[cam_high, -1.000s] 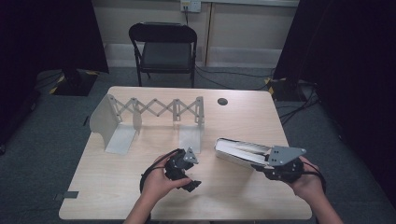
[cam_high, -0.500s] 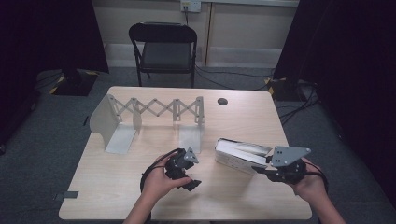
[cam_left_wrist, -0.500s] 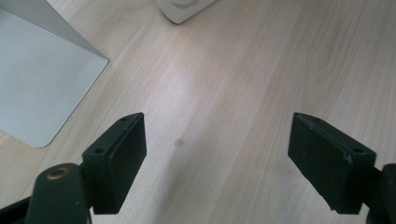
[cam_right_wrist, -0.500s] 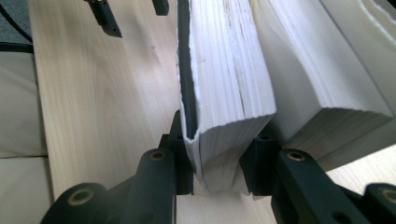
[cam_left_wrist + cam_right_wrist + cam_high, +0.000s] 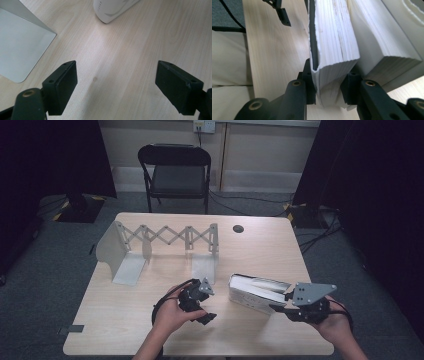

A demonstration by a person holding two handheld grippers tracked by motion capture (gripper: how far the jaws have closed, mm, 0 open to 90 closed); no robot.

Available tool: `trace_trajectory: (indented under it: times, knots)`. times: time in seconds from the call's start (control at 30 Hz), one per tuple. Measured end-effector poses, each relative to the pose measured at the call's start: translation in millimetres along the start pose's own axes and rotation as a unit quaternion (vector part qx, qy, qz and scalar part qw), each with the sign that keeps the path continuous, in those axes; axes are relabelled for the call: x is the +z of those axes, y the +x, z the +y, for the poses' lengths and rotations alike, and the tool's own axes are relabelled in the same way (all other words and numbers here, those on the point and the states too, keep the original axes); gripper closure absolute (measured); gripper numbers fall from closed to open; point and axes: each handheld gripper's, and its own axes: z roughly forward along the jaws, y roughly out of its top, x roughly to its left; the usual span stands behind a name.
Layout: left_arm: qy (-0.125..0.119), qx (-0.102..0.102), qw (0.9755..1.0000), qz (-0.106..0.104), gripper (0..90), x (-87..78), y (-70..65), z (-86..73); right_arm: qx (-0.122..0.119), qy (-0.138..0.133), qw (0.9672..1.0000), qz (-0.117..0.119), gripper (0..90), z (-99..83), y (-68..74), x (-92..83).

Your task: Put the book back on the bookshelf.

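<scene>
A thick white book (image 5: 254, 289) lies on the table right of centre, its pages partly fanned. My right gripper (image 5: 280, 306) comes at it from the right and is shut on a wad of pages with the dark cover (image 5: 329, 47); the jaws (image 5: 328, 87) pinch it from both sides. My left gripper (image 5: 208, 303) rests near the front middle of the table, pointing toward the book. Its jaws (image 5: 117, 87) stand open over bare wood, have just been opening a little, and have nothing between them. The book's corner (image 5: 112, 10) lies ahead of them.
A grey expandable book rack (image 5: 165, 237) with scissor bars and two end plates (image 5: 20, 50) stands at the back left of the wooden table (image 5: 260, 245). A dark round disc (image 5: 238, 228) sits behind the book. A black chair (image 5: 175, 170) stands beyond the table.
The right hand has drifted slightly toward the near edge with the gripped pages. The left hand has kept its place.
</scene>
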Motion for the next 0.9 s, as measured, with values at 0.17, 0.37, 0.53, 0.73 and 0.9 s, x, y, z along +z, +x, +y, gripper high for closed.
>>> trace_trajectory:
  times: [0.17, 0.37, 0.53, 0.73, 0.9]
  knots:
    - [0.0, 0.002, 1.0, 0.0, 17.9, 1.8, -1.1, 1.9, 0.002, -0.004, 0.9999, 0.009, 69.7, 0.0, 3.0, -3.3]
    - [0.008, 0.007, 0.9999, -0.002, 18.8, 3.9, -1.2, 3.2, 0.018, -0.005, 0.9998, 0.012, 69.4, -3.5, 1.0, -5.1]
    - [0.003, 0.008, 0.9999, -0.01, 18.4, 5.3, -0.6, 4.1, 0.03, 0.001, 0.9994, 0.02, 69.3, -2.9, -6.1, -5.0]
    - [-0.005, -0.001, 0.9998, -0.021, 16.3, 5.0, 0.1, 0.5, 0.052, -0.006, 0.9983, 0.026, 69.1, -6.1, -15.2, -4.5]
    - [-0.01, -0.012, 0.9994, -0.031, 15.4, 6.4, -1.8, -0.6, 0.059, -0.009, 0.9977, 0.032, 69.0, -7.1, -19.3, -3.9]
